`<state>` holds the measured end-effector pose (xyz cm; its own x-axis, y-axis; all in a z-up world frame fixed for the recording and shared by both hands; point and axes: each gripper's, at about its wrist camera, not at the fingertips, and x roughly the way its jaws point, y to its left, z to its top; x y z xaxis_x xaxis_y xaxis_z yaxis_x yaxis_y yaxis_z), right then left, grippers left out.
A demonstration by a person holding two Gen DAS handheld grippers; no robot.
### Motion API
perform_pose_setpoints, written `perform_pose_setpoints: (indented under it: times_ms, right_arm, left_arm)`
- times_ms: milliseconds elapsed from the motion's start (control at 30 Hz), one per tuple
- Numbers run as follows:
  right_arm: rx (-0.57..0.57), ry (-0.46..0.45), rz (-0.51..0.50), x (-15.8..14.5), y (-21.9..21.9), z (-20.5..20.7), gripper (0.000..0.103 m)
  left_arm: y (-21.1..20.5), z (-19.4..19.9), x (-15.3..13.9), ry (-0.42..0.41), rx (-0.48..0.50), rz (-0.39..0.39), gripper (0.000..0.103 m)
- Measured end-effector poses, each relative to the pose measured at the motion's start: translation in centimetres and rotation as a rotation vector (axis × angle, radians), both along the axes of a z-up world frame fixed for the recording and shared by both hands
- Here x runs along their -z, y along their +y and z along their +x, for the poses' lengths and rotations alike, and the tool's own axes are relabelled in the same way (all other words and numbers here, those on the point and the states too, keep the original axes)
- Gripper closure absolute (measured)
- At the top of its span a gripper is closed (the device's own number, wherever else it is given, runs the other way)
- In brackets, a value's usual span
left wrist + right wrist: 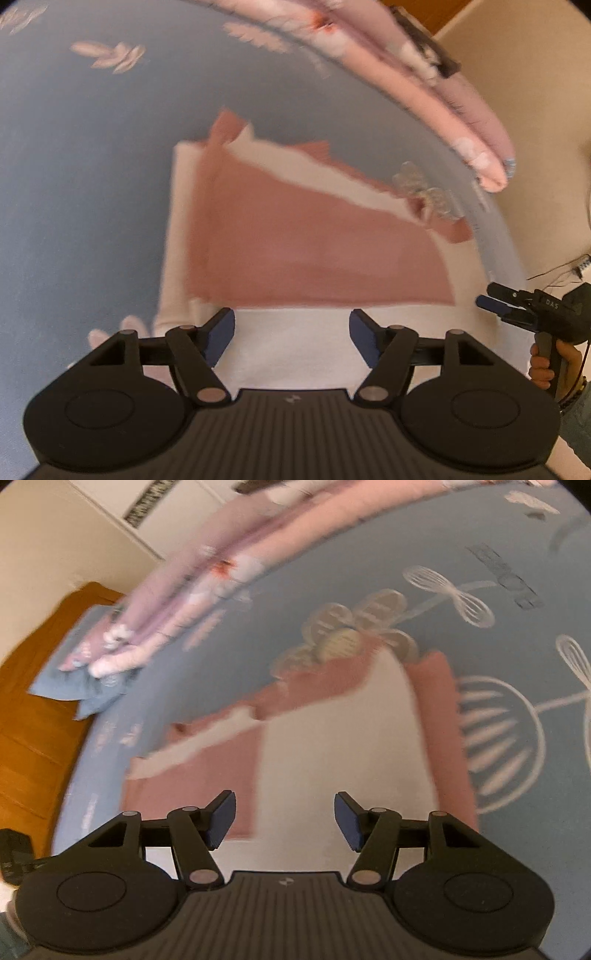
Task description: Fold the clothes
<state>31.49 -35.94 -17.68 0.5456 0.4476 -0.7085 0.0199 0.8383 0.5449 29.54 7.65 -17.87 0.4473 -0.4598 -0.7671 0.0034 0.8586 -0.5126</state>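
**Pink-and-white garment flat on the bed, both grippers spread above it**

The garment [295, 240] lies spread on the blue bedsheet [85, 177], a dusty-pink panel folded over white cloth. Its white part reaches toward the near edge of the bed, right under both tools. Both views are smeared, so the seams, the ragged line where pink meets white, and any collar or sleeve shape are hard to make out. In the right wrist view the garment [332, 746] shows as a white middle strip with pink on either side; its near hem is cut off behind the gripper body.

The left gripper [291, 336] hangs over the white cloth with its blue-padded fingers spread wide and nothing between them. The right gripper [284, 818] is likewise wide apart and empty above the white strip. From the left wrist view the right gripper [495, 304] appears again at the bed's right edge, held by a hand [550, 365], but from that angle I cannot tell how its jaws stand.

A pink rolled quilt [424, 96] runs along the far edge of the bed, with blue pillows [81, 679] at its end near the wooden headboard [33, 709]. Bare sheet lies to the garment's left and between it and the quilt. A wall [535, 92] closes in beyond the right edge.
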Motion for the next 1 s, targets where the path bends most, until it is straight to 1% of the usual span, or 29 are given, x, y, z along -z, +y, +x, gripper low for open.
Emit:
perform_pose_setpoints:
  times_ms: [67, 100, 133, 167, 233, 300, 333, 400, 467, 533, 600, 667, 733, 767, 800, 833, 900, 933, 967, 1000]
  right_arm:
    - [0.018, 0.010, -0.005, 0.2, -1.2, -0.4, 0.041]
    - [0.027, 0.015, -0.008, 0.3, -1.8, -0.5, 0.041]
    - [0.036, 0.020, -0.011, 0.4, -2.4, -0.7, 0.042]
    - [0.044, 0.025, -0.013, 0.6, -3.0, -0.9, 0.045]
    - [0.060, 0.036, -0.020, 0.7, -4.0, -1.2, 0.045]
    - [0.033, 0.036, -0.055, -0.3, -3.5, -1.0, 0.044]
    - [0.019, 0.027, -0.075, -0.9, -3.2, -0.8, 0.044]
    - [0.008, -0.022, -0.091, -2.3, -2.9, -0.5, 0.044]
    - [0.023, -0.051, -0.066, -2.6, -2.9, 0.9, 0.044]
    - [0.037, -0.077, -0.040, -2.9, -2.8, 2.4, 0.044]
    - [0.038, -0.063, -0.015, -1.9, -2.6, 4.0, 0.044]
    - [0.048, -0.041, -0.033, -0.8, -2.7, 4.8, 0.044]
    - [0.063, -0.020, -0.065, 0.3, -3.0, 5.2, 0.044]
    - [0.073, -0.010, -0.080, 0.8, -3.2, 5.4, 0.045]
    - [0.090, 0.004, -0.079, 1.2, -3.7, 5.3, 0.056]
    - [0.106, 0.013, -0.055, 1.6, -4.3, 5.2, 0.059]
    - [0.128, 0.017, -0.023, 1.2, -4.9, 5.1, 0.058]
    - [0.119, -0.008, -0.041, 0.5, -4.7, 5.2, 0.056]
    - [0.111, -0.032, -0.058, -0.2, -4.5, 5.3, 0.052]
    - [0.107, -0.052, -0.068, -0.7, -4.2, 5.5, 0.051]
  left_arm:
    - [0.4, -0.2, 0.4, -0.001, 0.008, 0.002, 0.035]
    - [0.4, -0.2, 0.5, -0.003, 0.017, 0.008, 0.036]
    - [0.3, -0.2, 0.4, -0.003, 0.027, 0.022, 0.037]
    - [0.1, -0.1, 0.2, -0.001, 0.037, 0.036, 0.037]
    - [-0.2, 0.0, -0.2, 0.011, 0.045, 0.062, 0.037]
    - [-0.6, 0.4, -1.2, 0.022, 0.045, 0.084, 0.037]
    - [-0.9, 0.5, -1.8, 0.007, 0.055, 0.097, 0.036]
    - [-1.5, 1.1, -3.0, -0.044, 0.090, 0.113, 0.035]
    - [-2.1, 2.2, -3.7, -0.083, 0.114, 0.107, 0.032]
    - [-2.8, 3.9, -3.6, -0.101, 0.118, 0.095, 0.032]
    - [-3.3, 5.3, -3.2, -0.111, 0.111, 0.084, 0.032]
    - [-3.6, 6.2, -2.5, -0.116, 0.094, 0.074, 0.032]
    - [-3.6, 6.8, -1.6, -0.118, 0.072, 0.090, 0.031]
    - [-3.5, 7.0, -1.1, -0.109, 0.061, 0.108, 0.031]
    - [-3.4, 7.3, -0.3, -0.079, 0.041, 0.147, 0.032]
    - [-3.3, 7.3, -0.2, -0.074, 0.037, 0.152, 0.033]
    - [-3.2, 7.4, 0.0, -0.066, 0.032, 0.161, 0.032]
    - [-3.3, 7.4, -0.4, -0.065, 0.039, 0.159, 0.032]
    - [-3.5, 7.4, -0.8, -0.069, 0.048, 0.158, 0.032]
    - [-3.8, 7.4, -1.4, -0.097, 0.069, 0.155, 0.031]
